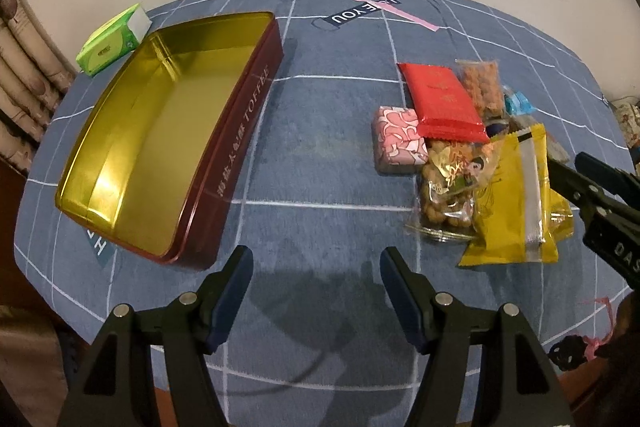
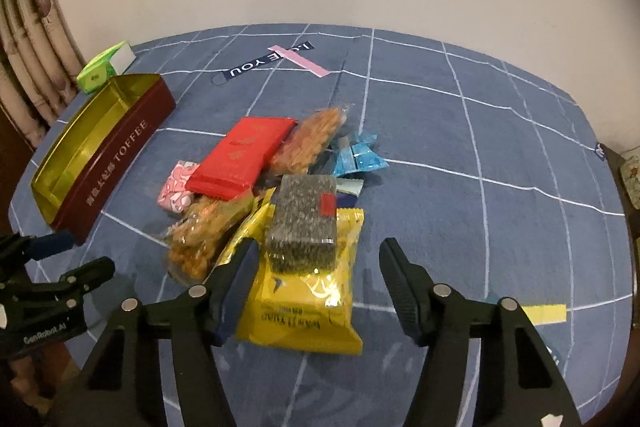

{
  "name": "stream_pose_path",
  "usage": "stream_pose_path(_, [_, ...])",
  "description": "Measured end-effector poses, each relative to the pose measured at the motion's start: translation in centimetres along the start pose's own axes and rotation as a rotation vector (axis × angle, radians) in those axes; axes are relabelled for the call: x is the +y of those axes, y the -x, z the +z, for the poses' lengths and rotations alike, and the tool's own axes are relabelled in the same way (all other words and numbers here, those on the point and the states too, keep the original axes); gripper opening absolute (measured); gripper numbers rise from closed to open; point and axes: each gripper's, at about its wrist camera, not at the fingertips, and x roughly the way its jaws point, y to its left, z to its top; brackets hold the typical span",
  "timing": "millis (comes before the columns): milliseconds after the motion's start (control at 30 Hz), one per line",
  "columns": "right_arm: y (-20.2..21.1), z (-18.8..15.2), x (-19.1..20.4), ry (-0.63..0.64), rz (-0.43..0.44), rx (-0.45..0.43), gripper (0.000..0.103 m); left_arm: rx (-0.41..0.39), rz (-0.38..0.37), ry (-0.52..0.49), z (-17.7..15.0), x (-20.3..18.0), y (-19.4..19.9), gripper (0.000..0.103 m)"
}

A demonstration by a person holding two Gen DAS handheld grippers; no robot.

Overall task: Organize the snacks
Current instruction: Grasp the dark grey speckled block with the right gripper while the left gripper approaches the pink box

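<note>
Zero snacks boxed: my empty gold-lined maroon toffee tin (image 1: 160, 131) sits at nine o'clock, the wrapped snack heap (image 2: 260, 195) at three. Left gripper (image 1: 316, 259) released, empty. Right gripper (image 2: 316, 251) spread astride the yellow foil packet (image 2: 308, 291), not yet clenched.

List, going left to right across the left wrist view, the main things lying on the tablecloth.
Green tissue pack → open toffee tin → pink patterned packet → red packet → yellow packet.
</note>
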Motion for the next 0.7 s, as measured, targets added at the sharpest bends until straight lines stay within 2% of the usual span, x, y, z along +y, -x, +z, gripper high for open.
stream_pose_path(133, [-0.9, 0.7, 0.0, -0.001, 0.01, 0.011, 0.055, -0.005, 0.002, -0.009, 0.5, -0.2, -0.2, 0.068])
stream_pose_path(367, [-2.4, 1.2, 0.2, 0.001, 0.044, 0.042, 0.034, 0.001, 0.006, -0.012, 1.7, -0.3, -0.9, 0.068])
stream_pose_path(700, [-1.2, 0.5, -0.6, -0.029, 0.063, 0.017, 0.033, 0.003, -0.058, -0.03, 3.5, -1.2, -1.8, 0.068])
